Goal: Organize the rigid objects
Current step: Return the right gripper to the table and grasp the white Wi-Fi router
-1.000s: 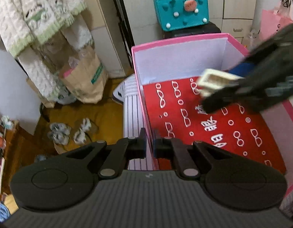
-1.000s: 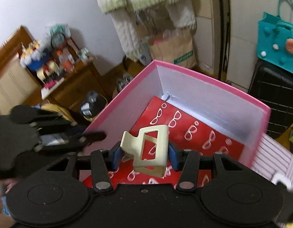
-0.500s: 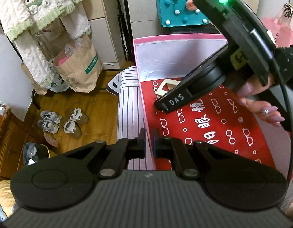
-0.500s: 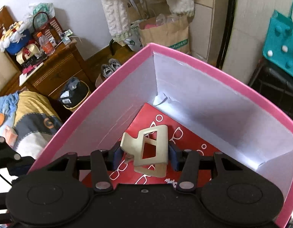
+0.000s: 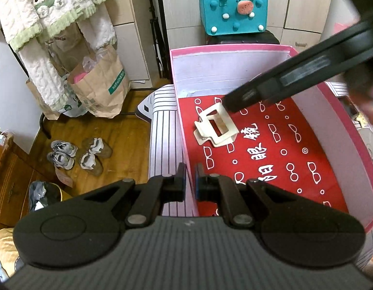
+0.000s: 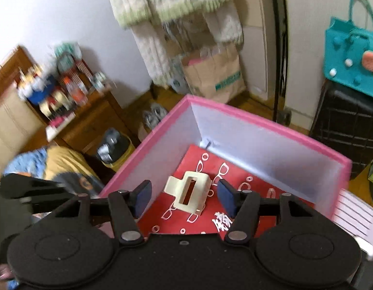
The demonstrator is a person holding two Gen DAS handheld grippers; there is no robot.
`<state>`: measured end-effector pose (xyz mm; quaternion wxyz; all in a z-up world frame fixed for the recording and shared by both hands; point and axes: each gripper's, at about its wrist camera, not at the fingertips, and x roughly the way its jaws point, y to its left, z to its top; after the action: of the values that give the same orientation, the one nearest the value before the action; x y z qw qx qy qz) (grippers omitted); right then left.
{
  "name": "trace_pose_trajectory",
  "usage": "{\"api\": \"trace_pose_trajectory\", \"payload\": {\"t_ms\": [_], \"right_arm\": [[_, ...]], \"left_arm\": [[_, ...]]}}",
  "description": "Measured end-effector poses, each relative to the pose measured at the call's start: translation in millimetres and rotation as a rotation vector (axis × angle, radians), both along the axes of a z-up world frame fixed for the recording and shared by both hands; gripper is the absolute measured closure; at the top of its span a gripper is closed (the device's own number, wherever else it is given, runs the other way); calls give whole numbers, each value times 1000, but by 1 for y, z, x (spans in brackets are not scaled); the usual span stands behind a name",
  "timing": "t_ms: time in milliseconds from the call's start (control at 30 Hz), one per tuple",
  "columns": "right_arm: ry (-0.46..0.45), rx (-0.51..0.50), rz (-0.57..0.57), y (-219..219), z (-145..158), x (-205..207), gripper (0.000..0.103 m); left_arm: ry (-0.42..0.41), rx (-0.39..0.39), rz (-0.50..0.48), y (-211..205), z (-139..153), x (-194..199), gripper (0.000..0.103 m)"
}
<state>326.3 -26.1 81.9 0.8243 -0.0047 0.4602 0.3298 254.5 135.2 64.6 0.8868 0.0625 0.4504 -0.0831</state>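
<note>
Lying on the pink box's (image 6: 271,125) red floor, the cream hair claw (image 6: 188,192) looks delivered. The right tool (image 6: 184,198) has just been opening, pads clear; the left tool (image 5: 190,183) pinches the box wall, likely steadying it.

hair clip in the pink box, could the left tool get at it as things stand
Probably not yet. The left tool is shut on the pink box wall, and the right tool, its jaws just opened, hangs over the hair clip. The box is open-topped.

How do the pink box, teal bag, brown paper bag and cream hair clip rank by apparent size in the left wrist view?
1. pink box, largest by far
2. teal bag and brown paper bag: look alike, and their distances differ, so unranked
3. cream hair clip, smallest
</note>
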Motion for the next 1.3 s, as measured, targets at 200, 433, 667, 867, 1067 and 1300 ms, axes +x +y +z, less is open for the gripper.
{"api": "trace_pose_trajectory", "payload": {"t_ms": [200, 433, 667, 867, 1067, 1300], "right_arm": [[-63, 39, -30, -55, 36, -44, 37], [-88, 48, -132, -128, 43, -100, 35], [-63, -10, -275, -183, 7, -144, 34], [15, -96, -361, -215, -44, -170, 30], [79, -151, -378, -232, -74, -184, 26], [38, -256, -285, -230, -88, -187, 21]], "left_arm": [[0, 1, -7, 1, 1, -2, 96], [-2, 2, -19, 1, 2, -5, 96], [-21, -39, 1, 6, 1, -12, 96], [-28, -37, -9, 6, 2, -17, 96], [-30, -24, -3, 3, 2, -19, 96], [-37, -11, 4, 1, 2, -21, 96]]}}
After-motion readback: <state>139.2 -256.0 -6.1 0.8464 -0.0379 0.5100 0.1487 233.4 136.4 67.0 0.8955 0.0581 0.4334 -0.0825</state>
